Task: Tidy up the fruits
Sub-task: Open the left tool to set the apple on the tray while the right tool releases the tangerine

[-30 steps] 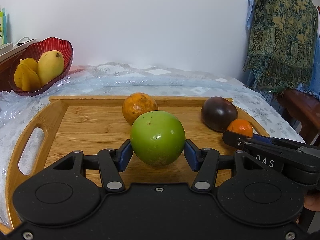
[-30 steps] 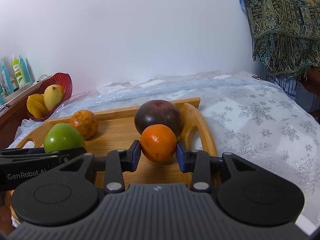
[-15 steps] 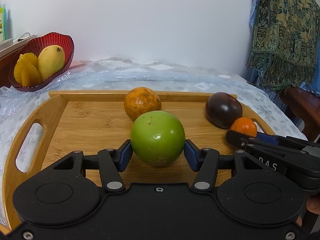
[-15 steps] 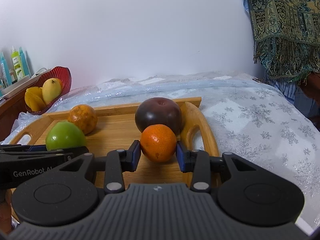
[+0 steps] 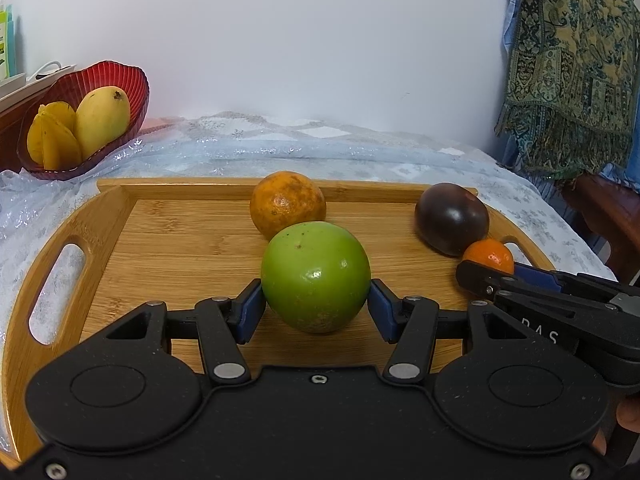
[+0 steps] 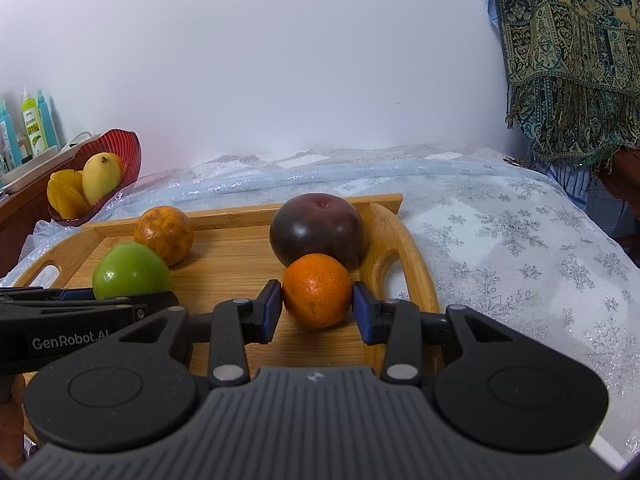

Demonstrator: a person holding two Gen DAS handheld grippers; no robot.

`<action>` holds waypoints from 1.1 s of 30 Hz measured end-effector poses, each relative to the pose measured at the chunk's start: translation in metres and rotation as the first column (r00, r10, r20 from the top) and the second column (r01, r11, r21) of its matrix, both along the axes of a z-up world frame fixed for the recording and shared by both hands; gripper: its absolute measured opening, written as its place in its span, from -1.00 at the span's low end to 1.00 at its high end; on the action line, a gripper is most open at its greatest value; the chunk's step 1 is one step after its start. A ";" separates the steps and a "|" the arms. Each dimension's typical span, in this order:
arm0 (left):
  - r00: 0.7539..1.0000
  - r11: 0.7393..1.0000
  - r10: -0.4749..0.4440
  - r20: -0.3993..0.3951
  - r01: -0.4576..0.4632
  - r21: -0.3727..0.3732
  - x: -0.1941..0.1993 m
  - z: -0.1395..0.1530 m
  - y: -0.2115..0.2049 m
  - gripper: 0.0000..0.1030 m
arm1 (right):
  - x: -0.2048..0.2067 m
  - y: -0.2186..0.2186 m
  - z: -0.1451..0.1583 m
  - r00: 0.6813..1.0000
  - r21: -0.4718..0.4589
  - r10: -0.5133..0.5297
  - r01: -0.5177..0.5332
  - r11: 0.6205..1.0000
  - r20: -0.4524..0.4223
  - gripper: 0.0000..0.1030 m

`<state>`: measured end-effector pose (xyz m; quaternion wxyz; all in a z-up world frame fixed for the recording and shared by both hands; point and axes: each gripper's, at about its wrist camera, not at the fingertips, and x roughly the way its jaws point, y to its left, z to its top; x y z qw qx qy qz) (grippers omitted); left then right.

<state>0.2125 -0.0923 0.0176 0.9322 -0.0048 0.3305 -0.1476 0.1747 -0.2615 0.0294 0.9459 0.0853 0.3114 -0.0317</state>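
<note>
Left wrist: green fruit (image 5: 315,276) between gripper (image 5: 316,306) pads.

1. The black left gripper (image 5: 316,300) points forward and down over the near edge of the wooden tray (image 5: 188,240), its blue pads (image 5: 250,308) pressed on both sides of a round green fruit (image 5: 316,276).
2. The black right gripper (image 6: 317,304) points the same way beside the tray's right handle. Its jaws are opening, and its blue pads (image 6: 271,308) sit just at the sides of a small orange citrus fruit (image 6: 317,294).
3. The two grippers lie side by side, close together.
4. A fingertip (image 5: 629,416) shows behind the right gripper's body.
</note>
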 end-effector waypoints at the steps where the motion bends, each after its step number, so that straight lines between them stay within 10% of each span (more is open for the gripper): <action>1: 1.000 1.000 0.000 0.000 0.000 0.001 0.000 0.000 0.000 0.04 | 0.000 0.000 0.000 1.000 -0.001 -0.001 0.001 1.000 0.000 -0.10; 33: 1.000 0.999 -0.020 0.012 0.020 0.042 -0.018 0.006 0.008 0.48 | -0.012 0.006 0.005 1.000 -0.008 -0.020 0.020 1.000 0.021 0.37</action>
